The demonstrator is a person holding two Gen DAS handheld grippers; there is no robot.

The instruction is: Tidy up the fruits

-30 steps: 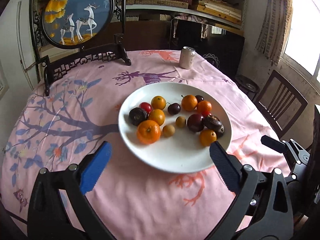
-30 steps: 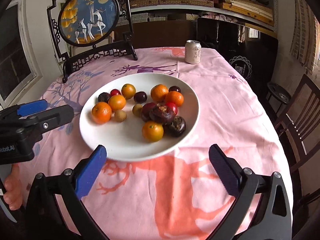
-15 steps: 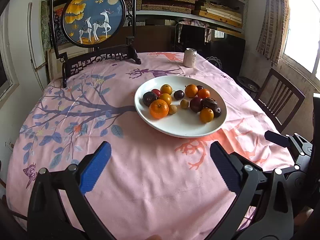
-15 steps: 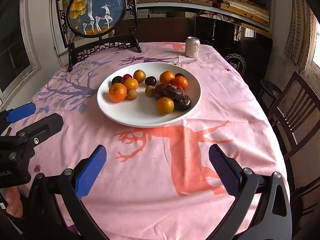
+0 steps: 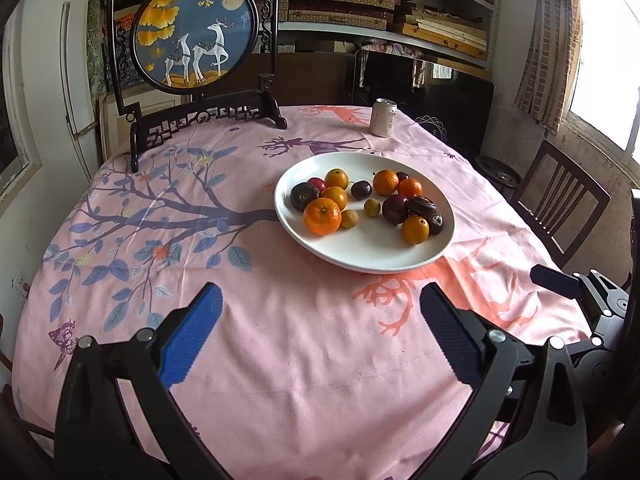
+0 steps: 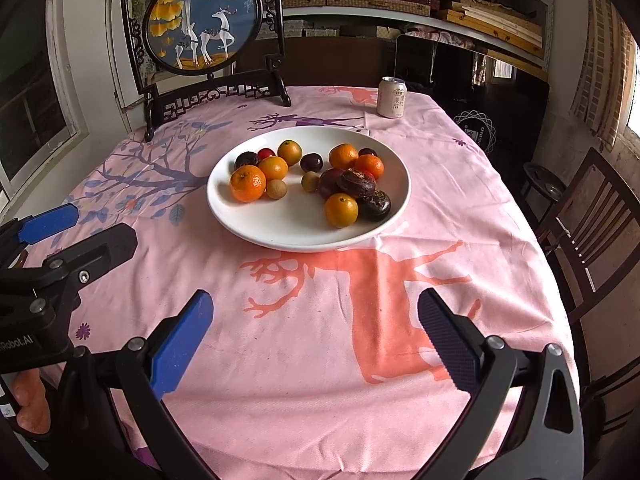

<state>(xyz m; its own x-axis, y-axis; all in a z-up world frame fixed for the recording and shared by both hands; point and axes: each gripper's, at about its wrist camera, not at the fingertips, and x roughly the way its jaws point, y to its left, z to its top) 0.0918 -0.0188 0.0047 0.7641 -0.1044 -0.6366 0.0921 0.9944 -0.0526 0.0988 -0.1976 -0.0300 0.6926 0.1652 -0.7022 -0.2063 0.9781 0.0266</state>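
Note:
A white plate (image 5: 372,258) (image 6: 296,236) sits on the pink tablecloth and holds several fruits: oranges such as the big one (image 5: 322,216) (image 6: 247,183), dark plums (image 5: 395,209) (image 6: 311,162), small tan fruits (image 5: 349,219) and wrinkled dark ones (image 6: 356,183). My left gripper (image 5: 320,336) is open and empty, above the cloth well short of the plate. My right gripper (image 6: 316,334) is open and empty, also short of the plate. The left gripper shows at the left edge of the right wrist view (image 6: 60,240).
A drink can (image 5: 383,117) (image 6: 392,97) stands at the far side of the table. A framed round deer picture on a dark stand (image 5: 196,40) (image 6: 204,28) stands at the back left. A wooden chair (image 5: 560,204) (image 6: 592,232) is at the right.
Both grippers have pulled back from the plate toward the table's near edge. The plate now looks smaller and farther. Jaws stay open.

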